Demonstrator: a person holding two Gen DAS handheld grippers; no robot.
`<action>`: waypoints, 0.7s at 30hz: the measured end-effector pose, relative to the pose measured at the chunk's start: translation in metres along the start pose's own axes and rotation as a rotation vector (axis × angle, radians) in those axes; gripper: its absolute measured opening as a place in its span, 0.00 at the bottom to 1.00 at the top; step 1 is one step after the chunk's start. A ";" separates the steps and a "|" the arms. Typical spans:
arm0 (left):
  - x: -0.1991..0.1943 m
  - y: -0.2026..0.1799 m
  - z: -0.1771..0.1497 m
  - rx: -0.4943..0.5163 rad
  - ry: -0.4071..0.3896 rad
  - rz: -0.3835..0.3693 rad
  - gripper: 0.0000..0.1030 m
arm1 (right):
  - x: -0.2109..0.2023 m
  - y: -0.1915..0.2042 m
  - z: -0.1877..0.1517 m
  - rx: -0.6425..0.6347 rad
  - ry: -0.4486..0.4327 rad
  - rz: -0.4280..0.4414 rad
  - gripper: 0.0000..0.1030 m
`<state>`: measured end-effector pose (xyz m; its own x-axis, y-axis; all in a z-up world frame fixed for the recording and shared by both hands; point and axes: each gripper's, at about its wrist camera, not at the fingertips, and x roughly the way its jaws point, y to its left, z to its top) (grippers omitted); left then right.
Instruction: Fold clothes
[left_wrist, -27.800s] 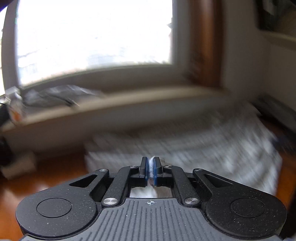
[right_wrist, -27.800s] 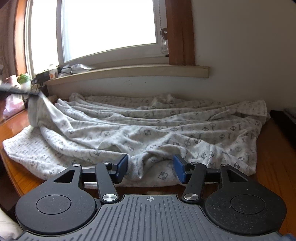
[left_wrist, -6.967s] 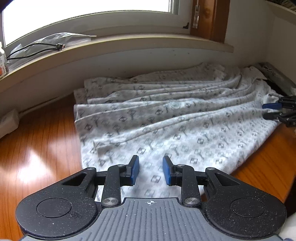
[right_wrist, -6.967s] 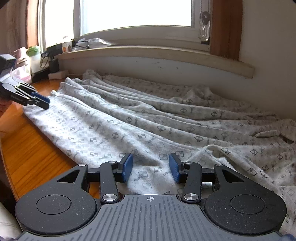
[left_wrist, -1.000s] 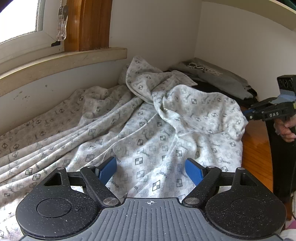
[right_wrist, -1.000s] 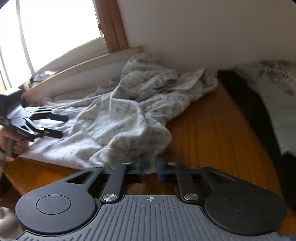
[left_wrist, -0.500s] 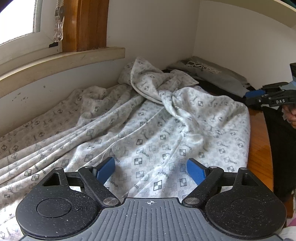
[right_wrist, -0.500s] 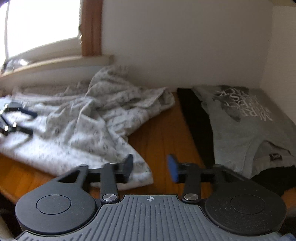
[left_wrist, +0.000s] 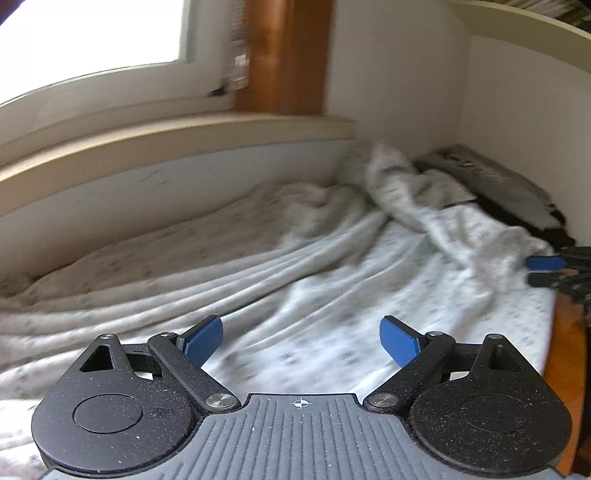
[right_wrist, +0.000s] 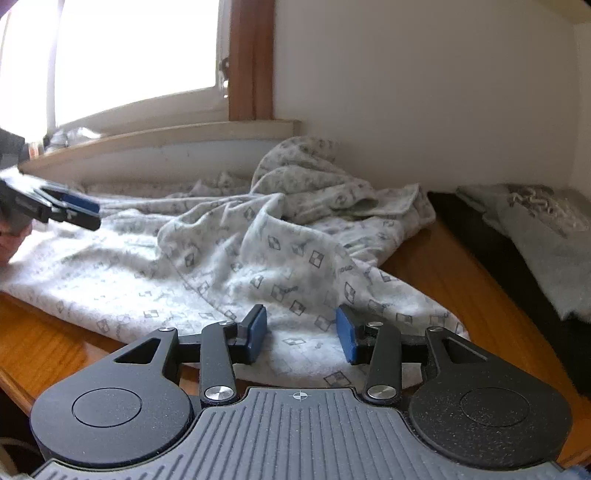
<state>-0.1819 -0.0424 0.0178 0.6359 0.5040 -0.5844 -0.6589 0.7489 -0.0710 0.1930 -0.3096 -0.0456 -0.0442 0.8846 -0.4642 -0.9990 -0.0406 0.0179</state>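
A pale grey patterned garment (right_wrist: 258, 258) lies spread and rumpled on the wooden table (right_wrist: 461, 280), bunched up against the wall at its right end. It also fills the left wrist view (left_wrist: 332, 295), which is blurred. My left gripper (left_wrist: 301, 341) is wide open and empty, just above the cloth's near part. My right gripper (right_wrist: 300, 334) is open and empty over the cloth's near right corner. The right gripper also shows at the right edge of the left wrist view (left_wrist: 546, 271), and the left gripper shows at the far left of the right wrist view (right_wrist: 79, 210).
A window sill (right_wrist: 166, 136) runs along the wall behind the cloth. A grey printed T-shirt (right_wrist: 546, 236) lies on dark clothing (right_wrist: 491, 251) at the right, by the corner wall. The table's front edge (right_wrist: 22, 376) is close below the right gripper.
The left gripper has swung left and its view has blurred. The right gripper has turned back left over the patterned cloth's corner and its jaws have opened wider.
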 end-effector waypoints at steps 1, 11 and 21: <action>-0.002 0.006 -0.002 -0.004 0.005 0.010 0.91 | 0.000 0.001 0.001 0.001 0.006 -0.002 0.42; -0.027 0.036 -0.020 -0.067 0.026 0.058 0.91 | 0.028 0.053 0.032 0.002 -0.020 0.060 0.48; -0.038 0.033 -0.033 -0.056 0.041 0.045 0.97 | 0.038 0.059 0.026 -0.022 0.067 0.040 0.50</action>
<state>-0.2411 -0.0505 0.0111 0.5887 0.5179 -0.6207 -0.7089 0.6998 -0.0885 0.1328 -0.2668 -0.0394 -0.0832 0.8492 -0.5214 -0.9961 -0.0862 0.0185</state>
